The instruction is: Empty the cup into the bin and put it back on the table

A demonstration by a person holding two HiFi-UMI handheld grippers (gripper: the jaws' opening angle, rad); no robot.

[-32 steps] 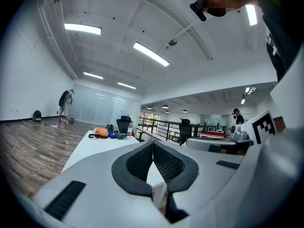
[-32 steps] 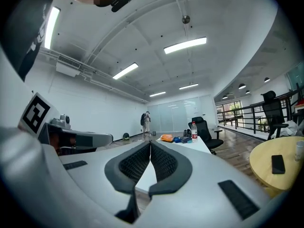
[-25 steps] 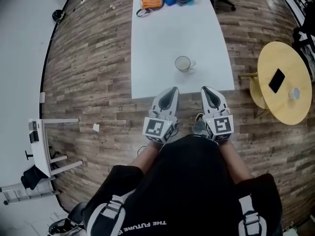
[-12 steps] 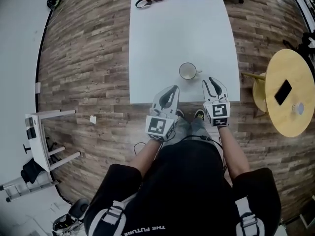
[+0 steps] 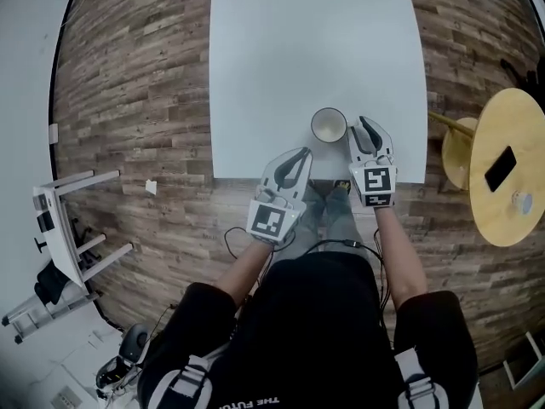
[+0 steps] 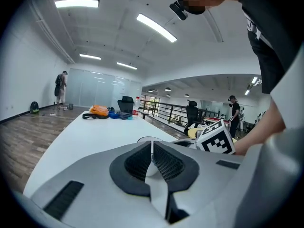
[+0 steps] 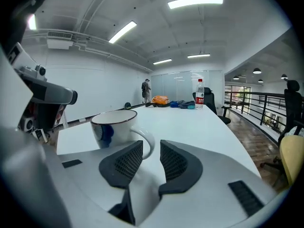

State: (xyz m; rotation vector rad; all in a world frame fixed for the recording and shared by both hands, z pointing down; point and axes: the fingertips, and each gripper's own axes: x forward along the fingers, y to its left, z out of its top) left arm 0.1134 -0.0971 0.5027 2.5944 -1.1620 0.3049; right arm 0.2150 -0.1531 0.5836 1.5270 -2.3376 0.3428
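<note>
Head view: white cup (image 5: 329, 125) upright on white worktop (image 5: 255, 75), close to near edge. Right gripper (image 5: 366, 124) just right of cup. Left gripper (image 5: 300, 155) over near edge, left of cup.

Left gripper view: jaws pressed together, nothing between them.

Right gripper view: jaws slightly apart, gripping nothing; cup handle just beyond tips.

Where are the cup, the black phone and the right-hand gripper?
cup (image 5: 329, 126), head view, inside its rim
black phone (image 5: 500, 168), head view, middle of its face
right gripper (image 5: 366, 123), head view, between its fingertips
</note>
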